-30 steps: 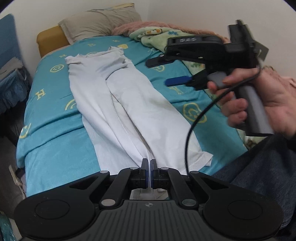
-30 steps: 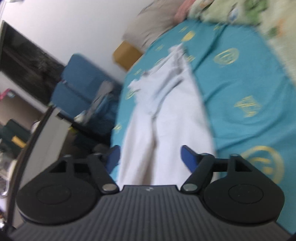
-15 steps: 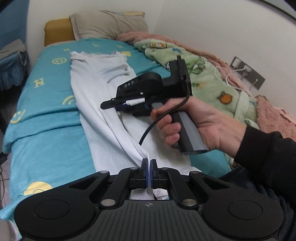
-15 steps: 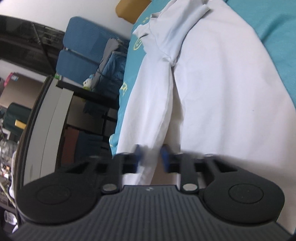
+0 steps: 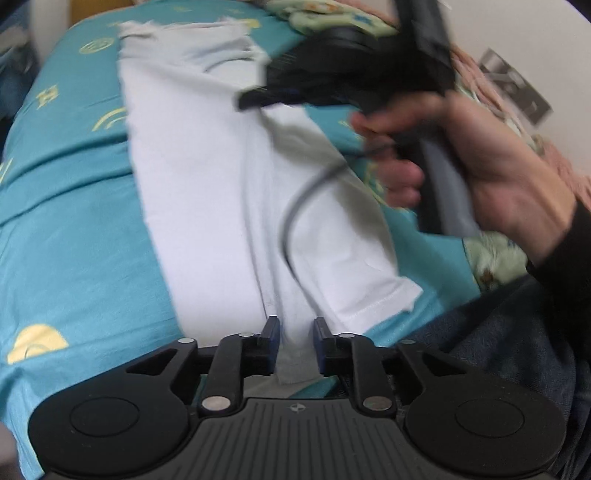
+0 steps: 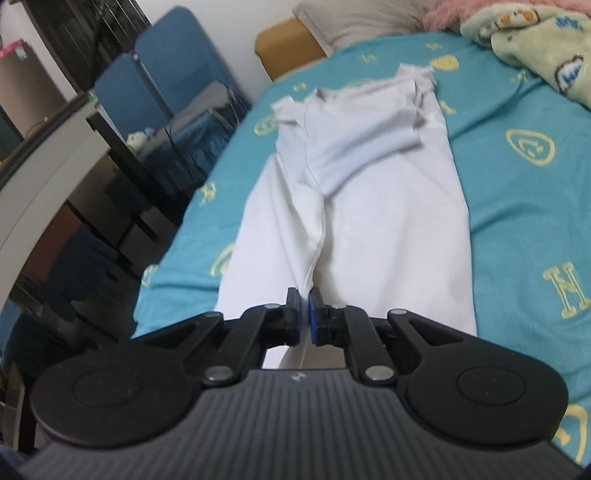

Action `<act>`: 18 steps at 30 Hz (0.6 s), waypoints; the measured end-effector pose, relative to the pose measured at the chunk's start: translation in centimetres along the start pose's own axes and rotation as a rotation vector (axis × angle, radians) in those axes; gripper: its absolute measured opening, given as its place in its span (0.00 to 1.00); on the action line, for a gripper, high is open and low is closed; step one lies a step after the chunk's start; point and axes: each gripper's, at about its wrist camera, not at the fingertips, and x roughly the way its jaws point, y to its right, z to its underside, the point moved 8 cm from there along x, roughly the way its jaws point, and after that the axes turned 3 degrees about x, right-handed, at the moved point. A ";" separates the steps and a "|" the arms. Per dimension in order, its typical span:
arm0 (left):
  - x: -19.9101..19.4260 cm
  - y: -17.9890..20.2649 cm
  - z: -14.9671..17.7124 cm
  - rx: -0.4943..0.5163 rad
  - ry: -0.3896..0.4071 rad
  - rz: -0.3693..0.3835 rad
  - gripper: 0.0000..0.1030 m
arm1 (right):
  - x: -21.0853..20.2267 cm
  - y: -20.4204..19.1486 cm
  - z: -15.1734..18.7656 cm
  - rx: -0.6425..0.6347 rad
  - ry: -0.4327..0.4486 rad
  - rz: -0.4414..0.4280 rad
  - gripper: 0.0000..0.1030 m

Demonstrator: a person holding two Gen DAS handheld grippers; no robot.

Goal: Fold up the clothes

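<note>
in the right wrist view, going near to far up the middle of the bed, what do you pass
right gripper, shut on the near edge of the white shirt → the shirt's folded-in sleeves → teal bedsheet → beige pillow by the wall

A bed (image 6: 517, 206) in a teal sheet with yellow prints is carrying a white garment (image 6: 384, 221) lying lengthwise along it, a green patterned blanket (image 6: 535, 44) bunching at the far side, and a beige pillow (image 6: 362, 18) resting at its head.
</note>
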 end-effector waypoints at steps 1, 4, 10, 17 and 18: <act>-0.4 -0.5 -0.1 -0.034 0.019 0.013 0.42 | -0.7 0.2 0.2 0.004 0.003 0.003 0.14; -2.3 -2.1 -0.6 -0.112 0.111 0.023 0.59 | -3.4 0.8 0.3 0.023 0.046 0.012 0.67; -3.5 -4.5 -0.5 -0.261 0.177 0.003 0.74 | -10.1 2.8 1.7 0.218 0.109 -0.001 0.76; -0.4 -8.4 0.4 -0.469 0.036 -0.027 0.69 | -13.2 6.6 8.6 0.529 0.048 0.015 0.64; 0.0 -8.6 0.6 -0.485 0.018 -0.020 0.69 | -13.1 6.7 8.9 0.545 0.042 0.025 0.62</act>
